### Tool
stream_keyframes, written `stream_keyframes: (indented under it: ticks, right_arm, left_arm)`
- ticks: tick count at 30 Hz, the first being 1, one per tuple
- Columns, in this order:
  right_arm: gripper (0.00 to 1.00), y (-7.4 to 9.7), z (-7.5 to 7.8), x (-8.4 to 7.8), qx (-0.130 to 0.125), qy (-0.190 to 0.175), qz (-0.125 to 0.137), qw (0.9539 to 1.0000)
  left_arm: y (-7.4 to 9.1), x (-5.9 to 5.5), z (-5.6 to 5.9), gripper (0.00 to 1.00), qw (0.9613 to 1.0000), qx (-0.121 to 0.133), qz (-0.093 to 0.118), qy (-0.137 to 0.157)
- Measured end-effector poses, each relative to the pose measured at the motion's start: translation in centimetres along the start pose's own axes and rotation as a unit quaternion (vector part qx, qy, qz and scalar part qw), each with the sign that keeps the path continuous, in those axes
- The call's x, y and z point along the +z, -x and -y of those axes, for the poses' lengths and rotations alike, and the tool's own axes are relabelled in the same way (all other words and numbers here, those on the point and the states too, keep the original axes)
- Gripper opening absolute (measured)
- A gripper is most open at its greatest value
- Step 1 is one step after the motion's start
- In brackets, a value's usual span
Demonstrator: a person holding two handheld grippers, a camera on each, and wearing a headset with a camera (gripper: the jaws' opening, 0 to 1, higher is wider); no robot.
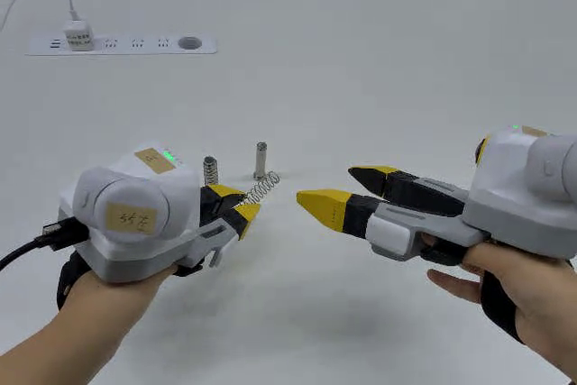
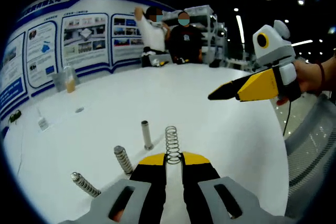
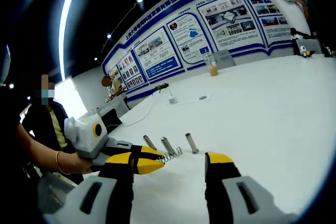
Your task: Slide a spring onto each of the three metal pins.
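In the head view the left gripper [image 1: 248, 202] sits at the lower left of the frame. Its yellow-tipped jaws are clamped on one end of a loose spring [image 1: 262, 188], which sticks out up and to the right from the tips. Just above the spring a bare metal pin [image 1: 261, 160] stands upright on the white workbench [image 1: 361, 69]. To its left a second pin [image 1: 210, 169] already carries a spring.

The left gripper view shows a third pin [image 2: 85, 184], also sprung, at the lower left of that frame, in a row with the other two. There the held spring rises straight up from between the jaws, just right of the bare pin and not touching it.

The right gripper [image 1: 326, 184] comes in from the right of the head view, held in a hand [image 1: 505, 277]. Its jaws are apart with nothing between them, and the tips point left, near the spring.

A white power strip [image 1: 122, 43] with one plug [image 1: 78, 35] in it lies at the upper left. In the left gripper view a cup of orange liquid [image 2: 70, 80] stands at the left, and two people [image 2: 168, 32] stand beyond the bench's far edge at top centre.
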State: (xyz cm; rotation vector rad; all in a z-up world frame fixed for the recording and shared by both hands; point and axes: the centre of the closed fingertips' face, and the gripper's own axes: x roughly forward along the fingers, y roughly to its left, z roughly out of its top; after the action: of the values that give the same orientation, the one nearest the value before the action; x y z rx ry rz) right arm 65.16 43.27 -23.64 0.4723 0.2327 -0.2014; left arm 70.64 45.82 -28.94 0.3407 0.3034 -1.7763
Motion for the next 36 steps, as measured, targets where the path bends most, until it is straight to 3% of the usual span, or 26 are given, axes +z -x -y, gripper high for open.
stream_keyframes:
  ticks: [5,13,18,21,23,27,34,36]
  right_arm:
    - [0.50,-0.9,-1.1,1.2,0.019,-0.037,0.017,0.9990]
    - [0.41,-1.9,-3.1,1.8,0.050,-0.073,0.018,0.9959]
    - [0.28,-2.4,-4.1,2.5,0.074,-0.129,0.029,0.9884]
    - [0.24,-2.6,-4.7,2.9,0.093,-0.176,0.037,0.9793]
    - [0.20,-2.6,-4.9,3.0,0.099,-0.188,0.040,0.9763]
    - [0.13,-2.5,-5.2,3.5,0.121,-0.243,0.049,0.9611]
    - [0.12,-2.2,-6.1,3.6,0.143,-0.257,0.048,0.9545]
    - [0.11,-2.3,-6.4,3.6,0.146,-0.246,0.048,0.9569]
  left_arm:
    - [1.5,2.0,0.6,0.10,0.9994,0.000,0.035,0.006]
    - [3.6,4.9,1.3,0.10,0.9961,-0.002,0.087,0.011]
    - [4.5,6.1,1.7,0.10,0.9937,-0.003,0.112,0.007]
    - [5.0,6.7,2.1,0.10,0.9927,-0.007,0.121,0.003]
    - [5.2,7.0,2.3,0.10,0.9922,-0.007,0.124,-0.001]
    - [5.5,7.5,2.3,0.10,0.9914,-0.008,0.131,-0.006]
    - [5.8,7.5,2.4,0.10,0.9916,-0.006,0.129,-0.011]
    - [5.8,7.4,2.2,0.11,0.9920,0.003,0.126,-0.007]
